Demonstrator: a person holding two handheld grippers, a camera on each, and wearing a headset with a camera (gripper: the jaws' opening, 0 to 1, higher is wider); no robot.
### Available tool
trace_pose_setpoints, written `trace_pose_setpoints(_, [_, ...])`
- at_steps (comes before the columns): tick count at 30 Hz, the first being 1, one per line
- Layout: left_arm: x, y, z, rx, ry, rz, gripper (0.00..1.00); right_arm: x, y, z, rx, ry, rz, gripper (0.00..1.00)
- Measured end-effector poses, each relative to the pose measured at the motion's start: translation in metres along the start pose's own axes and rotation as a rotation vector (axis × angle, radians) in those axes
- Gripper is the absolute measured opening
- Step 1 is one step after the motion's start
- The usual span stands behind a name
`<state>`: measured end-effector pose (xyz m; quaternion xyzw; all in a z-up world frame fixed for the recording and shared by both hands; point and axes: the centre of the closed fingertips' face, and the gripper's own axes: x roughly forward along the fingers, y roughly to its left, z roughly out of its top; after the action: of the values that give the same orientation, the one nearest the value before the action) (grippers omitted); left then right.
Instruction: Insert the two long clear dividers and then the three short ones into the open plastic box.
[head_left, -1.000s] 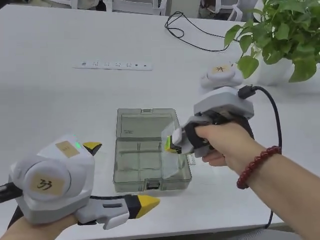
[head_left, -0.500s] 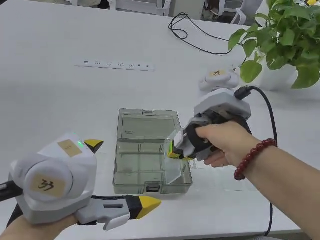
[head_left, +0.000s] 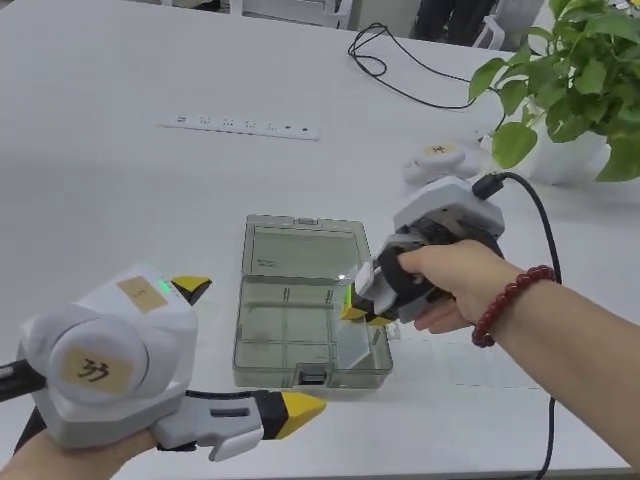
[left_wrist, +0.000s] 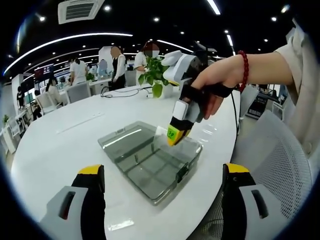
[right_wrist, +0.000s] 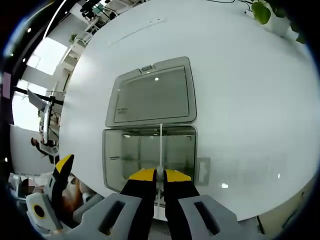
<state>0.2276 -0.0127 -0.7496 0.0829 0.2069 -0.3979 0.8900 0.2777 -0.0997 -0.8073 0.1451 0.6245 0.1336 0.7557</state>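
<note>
A grey see-through plastic box (head_left: 243, 345) lies open on the white table, its lid (head_left: 305, 250) flat behind it. My right gripper (head_left: 356, 306) is shut on a clear divider (head_left: 358, 340), which hangs tilted over the right part of the box. In the right gripper view the divider (right_wrist: 161, 142) shows edge-on between the jaws of the right gripper (right_wrist: 160, 175), across the box (right_wrist: 120, 155). My left gripper (head_left: 246, 348) stands open at the near left of the box, holding nothing. From the left gripper (left_wrist: 162, 172), the box (left_wrist: 145, 160) sits ahead, with the right gripper (left_wrist: 175, 136) above it.
More clear dividers (right_wrist: 202, 167) lie faintly on the table right of the box. A white power strip (head_left: 238, 127) is at the back, a white device (head_left: 440, 160) and a potted plant (head_left: 570, 80) at the back right. A black cable (head_left: 545, 230) trails from the right gripper.
The head camera has shifted, so the whole scene sits a little lower and to the right. The right gripper still holds the divider over the box's right part. The left gripper has not moved.
</note>
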Motion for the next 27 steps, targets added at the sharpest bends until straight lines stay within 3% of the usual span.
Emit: trace_pose_setpoints(27, [0.0005,0.0036,-0.0030,-0.022,0.004,0.004,0.98,0.0024,0.0021,-0.0008,-0.001,0.022,0.022,0.06])
